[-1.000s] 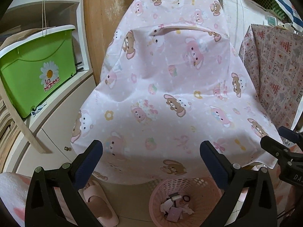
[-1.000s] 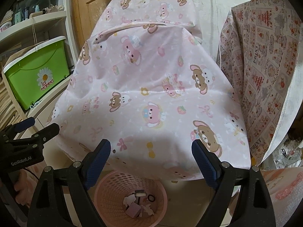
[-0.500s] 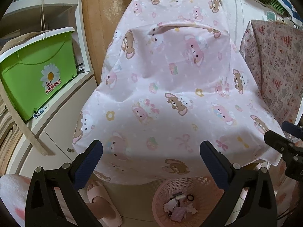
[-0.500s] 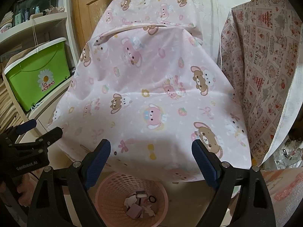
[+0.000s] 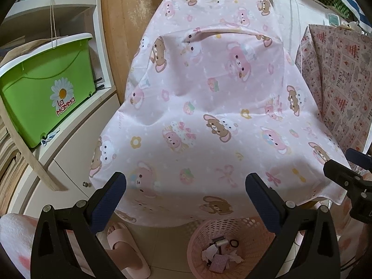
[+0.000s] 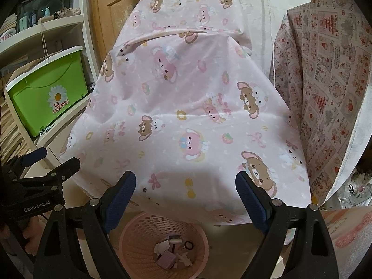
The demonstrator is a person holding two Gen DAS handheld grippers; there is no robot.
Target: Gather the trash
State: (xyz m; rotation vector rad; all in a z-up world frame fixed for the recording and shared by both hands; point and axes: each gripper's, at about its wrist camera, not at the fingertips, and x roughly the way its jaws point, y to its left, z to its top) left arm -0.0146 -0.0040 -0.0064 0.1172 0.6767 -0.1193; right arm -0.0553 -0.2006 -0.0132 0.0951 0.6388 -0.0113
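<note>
pink bear-print cloth (image 5: 209,107), pink perforated basket (image 6: 139,234), green daisy-marked bin (image 5: 46,97).

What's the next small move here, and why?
Probably none, or pull both back: the left gripper and right gripper are open and empty, the cloth shows no trash, and scraps already lie in the basket.
</note>
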